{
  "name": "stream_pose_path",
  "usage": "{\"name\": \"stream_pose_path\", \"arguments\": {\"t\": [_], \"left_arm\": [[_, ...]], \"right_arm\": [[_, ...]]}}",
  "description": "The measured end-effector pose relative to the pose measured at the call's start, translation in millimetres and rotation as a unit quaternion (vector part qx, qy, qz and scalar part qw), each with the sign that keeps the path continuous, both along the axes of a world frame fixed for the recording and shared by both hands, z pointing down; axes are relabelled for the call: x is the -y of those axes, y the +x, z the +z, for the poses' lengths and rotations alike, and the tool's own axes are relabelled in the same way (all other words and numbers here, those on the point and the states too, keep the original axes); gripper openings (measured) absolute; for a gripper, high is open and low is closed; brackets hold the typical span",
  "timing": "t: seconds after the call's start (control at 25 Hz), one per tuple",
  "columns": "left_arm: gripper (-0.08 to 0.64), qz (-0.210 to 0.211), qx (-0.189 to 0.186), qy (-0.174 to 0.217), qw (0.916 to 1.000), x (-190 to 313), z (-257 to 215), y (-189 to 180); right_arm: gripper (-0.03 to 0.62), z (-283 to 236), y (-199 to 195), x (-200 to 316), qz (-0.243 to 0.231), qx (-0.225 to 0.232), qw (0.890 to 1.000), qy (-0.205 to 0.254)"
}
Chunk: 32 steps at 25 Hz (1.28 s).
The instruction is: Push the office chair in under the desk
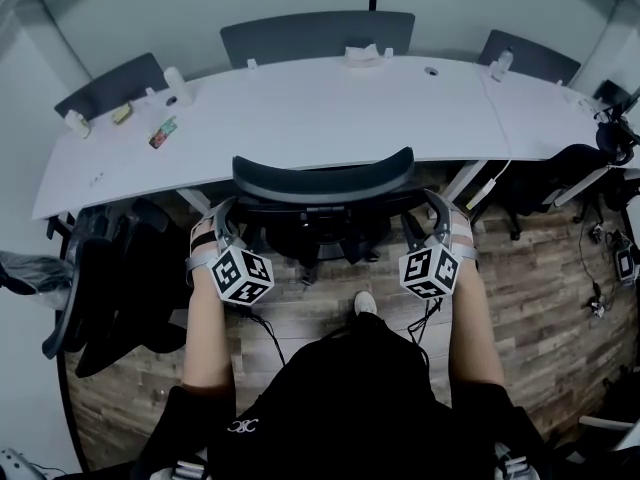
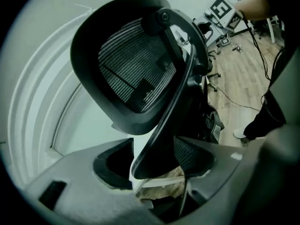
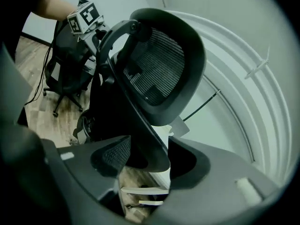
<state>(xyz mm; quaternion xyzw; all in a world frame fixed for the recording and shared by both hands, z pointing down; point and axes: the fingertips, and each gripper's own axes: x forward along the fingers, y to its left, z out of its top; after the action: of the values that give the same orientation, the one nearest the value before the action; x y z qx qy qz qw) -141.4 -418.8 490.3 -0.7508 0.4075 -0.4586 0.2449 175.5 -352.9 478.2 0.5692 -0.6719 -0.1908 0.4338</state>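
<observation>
The office chair, I judge, rolls easily; its back frame is stiff. My left gripper and right gripper gape wide (frame edges between jaws), good pushing spots.

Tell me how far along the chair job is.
Done: the office chair looks tucked under the desk, its backrest close to the edge. In hand: left gripper and right gripper are open, the backrest frame between their jaws. Left: probably only backing both grippers away.

The white desk lies beyond the left gripper, bearing a colourful packet and a white container ahead-left of it. Cables trail over the wood-plank floor right of the right gripper.
</observation>
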Motion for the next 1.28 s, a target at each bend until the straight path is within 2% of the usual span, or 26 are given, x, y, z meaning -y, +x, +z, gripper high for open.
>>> {"name": "stream_pose_path", "arguments": {"t": [0.2,0.32,0.48,0.72,0.92,1.28], "left_arm": [[0.247,-0.010,0.028,-0.018,0.9994,9,13,-6],[0.235,-0.009,0.042,-0.021,0.9989,12,13,-5],[0.233,0.001,0.035,-0.031,0.9989,14,14,-4],[0.234,0.020,0.016,-0.024,0.9994,17,13,-2],[0.235,0.027,0.005,-0.020,0.9994,20,11,1],[0.236,0.026,0.002,-0.020,0.9995,31,11,-1]], "right_arm": [[0.233,8,6,12,0.002,-0.026,1.000,-0.002],[0.233,8,7,13,0.009,-0.022,1.000,-0.001],[0.235,8,7,15,0.024,-0.008,1.000,-0.004],[0.239,8,8,19,0.014,0.025,1.000,-0.006],[0.239,7,12,25,0.016,0.026,0.999,-0.022],[0.239,6,10,33,0.020,0.029,0.999,-0.022]]}}
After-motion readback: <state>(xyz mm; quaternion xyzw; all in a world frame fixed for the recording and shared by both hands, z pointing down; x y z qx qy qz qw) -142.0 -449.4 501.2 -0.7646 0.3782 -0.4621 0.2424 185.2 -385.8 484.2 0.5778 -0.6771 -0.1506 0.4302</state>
